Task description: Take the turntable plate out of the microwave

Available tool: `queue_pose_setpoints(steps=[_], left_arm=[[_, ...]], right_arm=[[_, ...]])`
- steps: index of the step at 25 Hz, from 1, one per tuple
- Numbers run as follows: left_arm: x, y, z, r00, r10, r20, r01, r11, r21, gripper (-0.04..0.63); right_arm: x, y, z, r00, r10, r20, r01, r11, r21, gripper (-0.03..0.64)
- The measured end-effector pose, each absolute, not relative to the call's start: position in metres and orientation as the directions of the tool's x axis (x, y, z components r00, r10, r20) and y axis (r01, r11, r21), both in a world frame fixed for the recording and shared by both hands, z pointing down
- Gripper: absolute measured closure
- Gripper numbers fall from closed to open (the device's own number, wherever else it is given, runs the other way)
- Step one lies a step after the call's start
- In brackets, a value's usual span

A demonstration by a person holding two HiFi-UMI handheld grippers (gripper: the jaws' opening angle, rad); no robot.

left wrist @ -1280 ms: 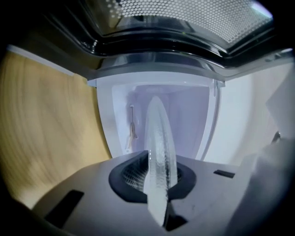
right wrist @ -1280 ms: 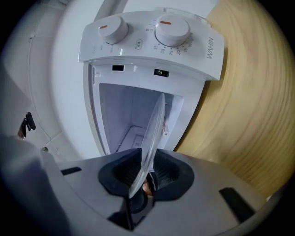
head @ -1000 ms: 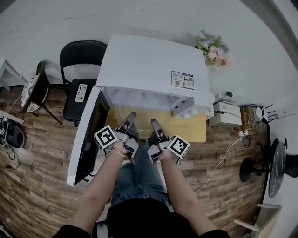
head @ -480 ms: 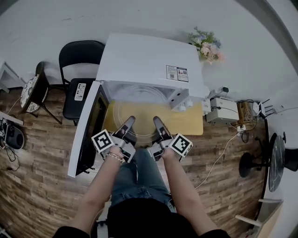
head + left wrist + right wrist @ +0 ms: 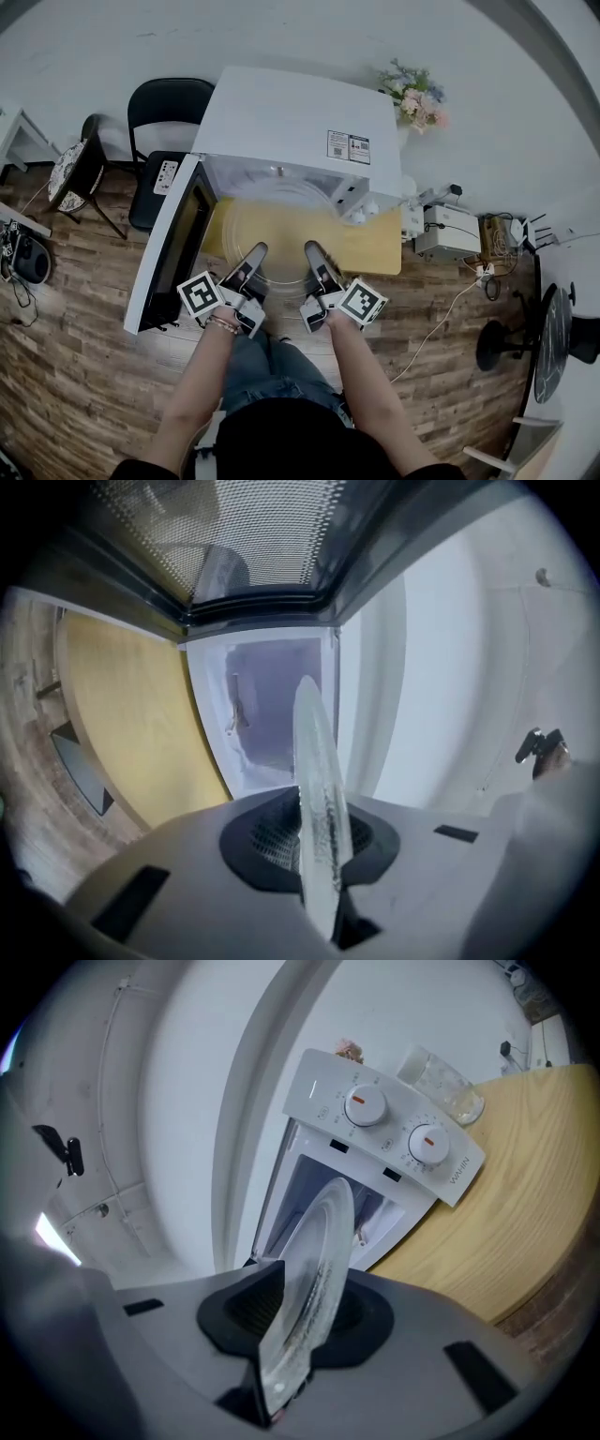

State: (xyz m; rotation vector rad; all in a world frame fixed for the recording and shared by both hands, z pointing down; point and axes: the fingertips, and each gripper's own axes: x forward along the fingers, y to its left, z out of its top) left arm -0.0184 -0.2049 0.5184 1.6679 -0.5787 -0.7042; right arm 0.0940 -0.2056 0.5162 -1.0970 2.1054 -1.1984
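Observation:
The clear glass turntable plate (image 5: 279, 232) hangs over the yellow table (image 5: 380, 248) in front of the white microwave (image 5: 300, 122), whose door (image 5: 173, 239) stands open to the left. My left gripper (image 5: 251, 257) is shut on the plate's near left rim. In the left gripper view the plate (image 5: 314, 761) stands edge-on between the dark pads (image 5: 267, 836). My right gripper (image 5: 315, 253) holds the near right rim. Its jaws are opening, with the plate (image 5: 319, 1241) still between the pads (image 5: 248, 1312) and slightly tilted.
The microwave's control panel (image 5: 394, 1133) carries two knobs, and a glass (image 5: 441, 1087) stands beside it. A black chair (image 5: 164, 112) sits left of the microwave. Flowers (image 5: 412, 94) and a white box with cables (image 5: 452, 230) are at the right. The floor is wood plank.
Both grippers have drawn back toward the person with the plate. It has come out of the microwave cavity and now lies over the table.

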Motion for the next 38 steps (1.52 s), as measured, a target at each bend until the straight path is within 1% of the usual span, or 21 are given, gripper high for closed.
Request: queue_pose_setpoints(steps=[7, 13, 17, 21, 24, 38], left_arm=[[-0.017, -0.182, 0.502, 0.699, -0.707, -0.11, -0.16, -0.305, 0.939, 0.551], [-0.012, -0.167, 0.472, 0.713, -0.686, -0.145, -0.274, -0.463, 0.843, 0.529], [-0.009, -0.163, 0.461, 0.725, -0.678, -0.121, -0.364, -0.526, 0.769, 0.508], [-0.011, -0.164, 0.447, 0.718, -0.681, -0.146, -0.413, -0.585, 0.698, 0.494], [-0.01, -0.166, 0.432, 0.721, -0.673, -0.166, -0.43, -0.622, 0.654, 0.486], [-0.009, -0.188, 0.371, 0.742, -0.621, -0.252, -0.423, -0.726, 0.542, 0.48]], right_arm=[[0.096, -0.184, 0.496, -0.613, -0.79, 0.019, -0.52, 0.385, -0.762, 0.497], [0.095, -0.169, 0.471, -0.633, -0.774, -0.018, -0.543, 0.461, -0.702, 0.49], [0.096, -0.165, 0.457, -0.635, -0.772, -0.039, -0.563, 0.497, -0.661, 0.488], [0.093, -0.165, 0.442, -0.638, -0.766, -0.07, -0.573, 0.534, -0.622, 0.486], [0.093, -0.166, 0.429, -0.636, -0.765, -0.101, -0.578, 0.559, -0.594, 0.485], [0.092, -0.185, 0.368, -0.612, -0.764, -0.206, -0.624, 0.626, -0.468, 0.476]])
